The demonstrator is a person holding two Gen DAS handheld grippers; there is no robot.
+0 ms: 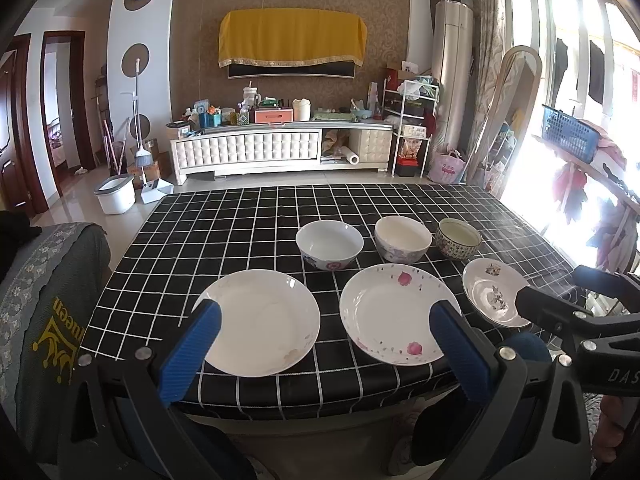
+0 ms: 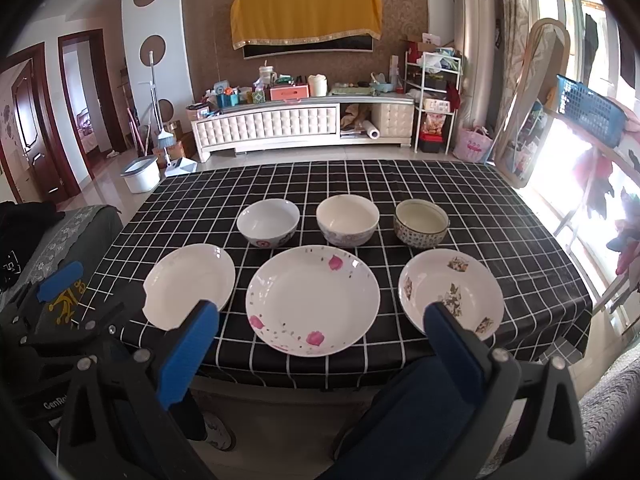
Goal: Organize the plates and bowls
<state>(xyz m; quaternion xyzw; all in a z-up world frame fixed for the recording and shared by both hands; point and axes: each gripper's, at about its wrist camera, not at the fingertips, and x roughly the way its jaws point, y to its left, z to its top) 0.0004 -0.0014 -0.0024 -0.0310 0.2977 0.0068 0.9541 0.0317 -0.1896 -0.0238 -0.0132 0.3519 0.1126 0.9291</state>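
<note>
Left gripper: I saw my left gripper (image 1: 324, 344) with its blue-padded jaws spread wide and nothing between them, held low at the near edge of the table (image 1: 224, 220).
Right gripper: my right gripper (image 2: 322, 340) was likewise spread wide and empty, at the same near edge; in the left wrist view its black body (image 1: 560, 320) sat just to the right of my left one.
Plain white plate: the plain plate (image 1: 258, 322) lay directly ahead of my left gripper's left finger, flat on the checked cloth.
Pink-flower plate: the pink-flower plate (image 2: 313, 300) lay straight ahead of my right gripper, between its two fingers in view, and ahead of my left gripper's right finger.
Grey-motif plate: the grey-motif plate (image 2: 451, 292) lay ahead of my right gripper's right finger, partly hidden by that pad.
Bowls: three stood upright in a row beyond the plates, apart from one another: a white bowl (image 2: 268, 222) with red mark ahead-left of my right gripper, a cream bowl (image 2: 347, 220) ahead-centre, a patterned bowl (image 2: 421, 224) ahead-right.
Contact: neither gripper touched any dish.
Other: a grey cushion (image 1: 44, 300) with a yellow crown print sat left of my left gripper.
</note>
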